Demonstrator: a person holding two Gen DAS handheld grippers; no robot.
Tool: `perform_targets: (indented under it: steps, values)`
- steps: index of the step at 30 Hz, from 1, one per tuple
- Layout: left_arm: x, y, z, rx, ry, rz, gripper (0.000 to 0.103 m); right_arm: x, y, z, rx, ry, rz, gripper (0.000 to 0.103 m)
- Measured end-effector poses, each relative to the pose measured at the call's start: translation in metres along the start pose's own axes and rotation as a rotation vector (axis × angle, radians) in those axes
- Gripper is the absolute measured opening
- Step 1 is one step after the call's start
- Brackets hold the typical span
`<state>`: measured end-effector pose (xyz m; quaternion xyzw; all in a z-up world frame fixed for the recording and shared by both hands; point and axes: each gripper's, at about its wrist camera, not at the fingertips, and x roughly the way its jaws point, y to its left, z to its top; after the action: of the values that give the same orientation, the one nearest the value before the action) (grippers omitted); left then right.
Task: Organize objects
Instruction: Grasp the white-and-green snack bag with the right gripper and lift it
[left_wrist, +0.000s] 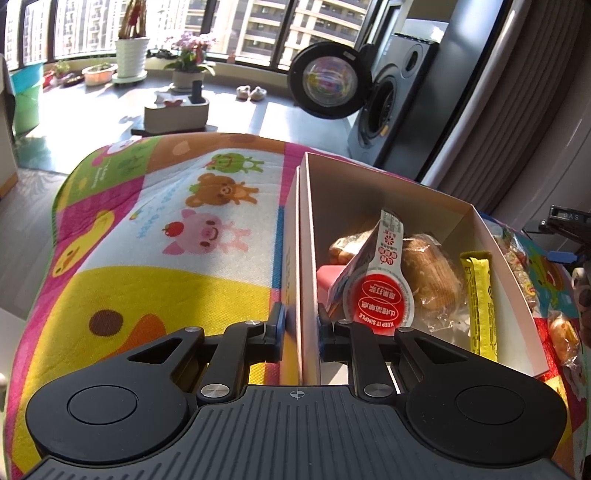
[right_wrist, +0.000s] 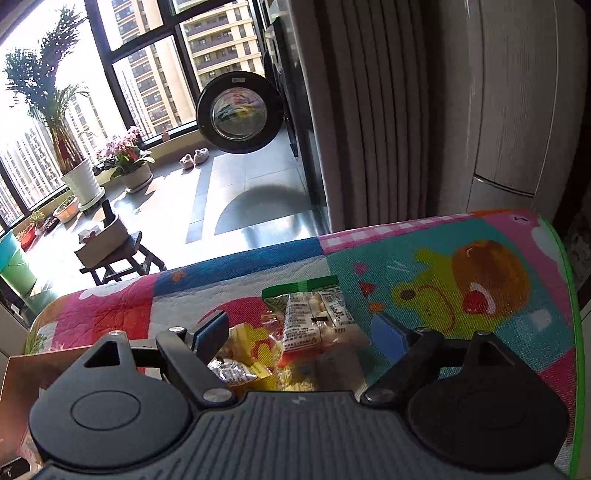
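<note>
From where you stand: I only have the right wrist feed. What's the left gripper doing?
Observer: The left gripper is shut on the cardboard box, one finger on each side of its left wall.
Operator: Anything in the box?
Observer: Yes: wrapped bread, a yellow stick pack and a red-lidded sauce cup.
Operator: Any snacks still out on that side?
Observer: A wrapped bun lies on the mat just outside the box's right wall.
Operator: My right gripper is open over a white-label snack pack. Confirm?
Observer: The left view shows only part of a device at its right edge; cannot confirm.
</note>
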<state>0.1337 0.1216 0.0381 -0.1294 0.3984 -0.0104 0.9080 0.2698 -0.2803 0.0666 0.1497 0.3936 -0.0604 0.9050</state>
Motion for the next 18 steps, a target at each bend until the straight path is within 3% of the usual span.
perform_targets:
  steps: [4,5,6,13,18]
  values:
    - [-0.001,-0.002,-0.001,0.016,0.004,0.006,0.018,0.044,-0.005,-0.001,0.054,0.09,-0.033,0.087]
    - [-0.001,-0.002,-0.001,0.017,0.004,0.005,0.018,0.042,-0.002,-0.005,0.036,0.081,-0.039,0.081]
    - [-0.001,-0.001,-0.001,0.017,0.004,0.003,0.018,0.036,0.004,-0.011,-0.007,0.077,-0.021,0.059]
    - [0.0,-0.002,-0.001,0.019,0.003,0.006,0.018,-0.066,0.029,-0.059,-0.216,-0.012,0.066,0.056]
    - [-0.001,-0.002,-0.003,0.012,-0.003,0.008,0.018,-0.126,0.037,-0.102,-0.292,-0.005,0.111,0.056]
